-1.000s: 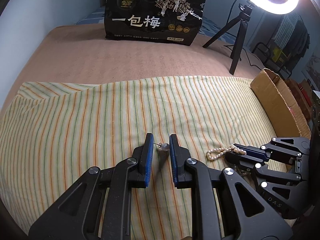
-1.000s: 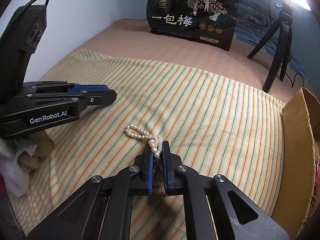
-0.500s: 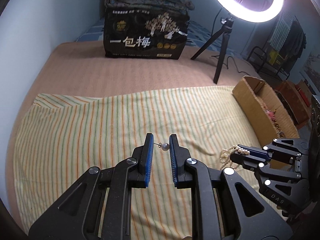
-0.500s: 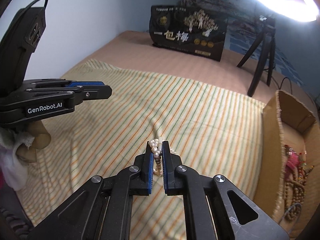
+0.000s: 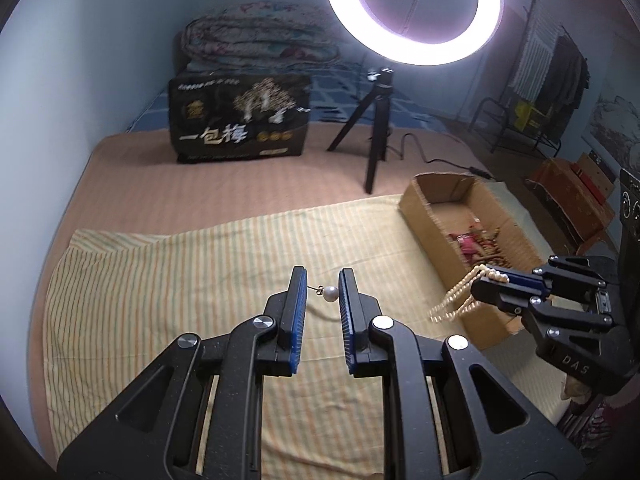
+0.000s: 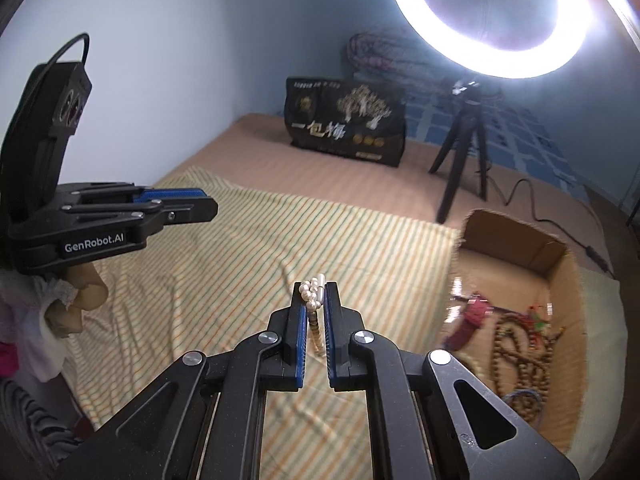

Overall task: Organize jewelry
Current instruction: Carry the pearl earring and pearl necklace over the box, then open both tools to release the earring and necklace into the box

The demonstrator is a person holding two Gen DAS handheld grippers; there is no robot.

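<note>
With the cardboard box (image 5: 452, 216) as reference, left wrist view: left gripper (image 5: 322, 289) pinches a pearl earring (image 5: 330, 293) in the air, left of the box over the striped cloth (image 5: 160, 280). Right wrist view: right gripper (image 6: 313, 294) clamped on a pearl necklace (image 6: 312, 292), strand hanging, just left of the box (image 6: 516, 240).

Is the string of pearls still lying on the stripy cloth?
Apart. In the left wrist view the pearl necklace dangles from the shut right gripper, with its lowest loop hanging in the air above the striped cloth beside the cardboard box.
</note>
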